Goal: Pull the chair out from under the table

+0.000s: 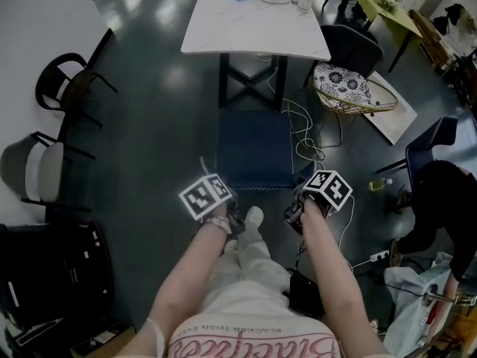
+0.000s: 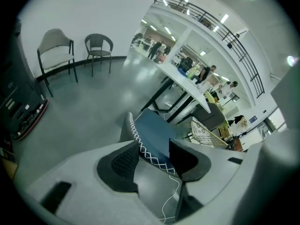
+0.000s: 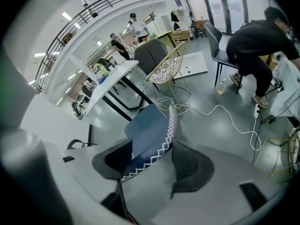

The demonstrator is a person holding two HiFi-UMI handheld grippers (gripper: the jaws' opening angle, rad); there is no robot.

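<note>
The chair (image 1: 253, 151) has a blue seat and a grey back edged with white zigzag stitching. It stands on the floor just in front of the white table (image 1: 253, 21), with its seat mostly out from under the top. My left gripper (image 1: 223, 198) holds the left part of the back's top edge and my right gripper (image 1: 304, 200) holds the right part. In the left gripper view the stitched edge (image 2: 150, 153) runs between the pads of the left gripper (image 2: 152, 156). In the right gripper view the chair back (image 3: 150, 149) sits between the pads of the right gripper (image 3: 150, 159).
Two chairs (image 1: 45, 170) (image 1: 67, 84) stand along the left wall. A wicker chair (image 1: 350, 88) and loose white cables (image 1: 305, 136) lie right of the table. A person (image 1: 440, 200) bends over at the right, near a power strip (image 1: 378, 257). My feet are right behind the chair.
</note>
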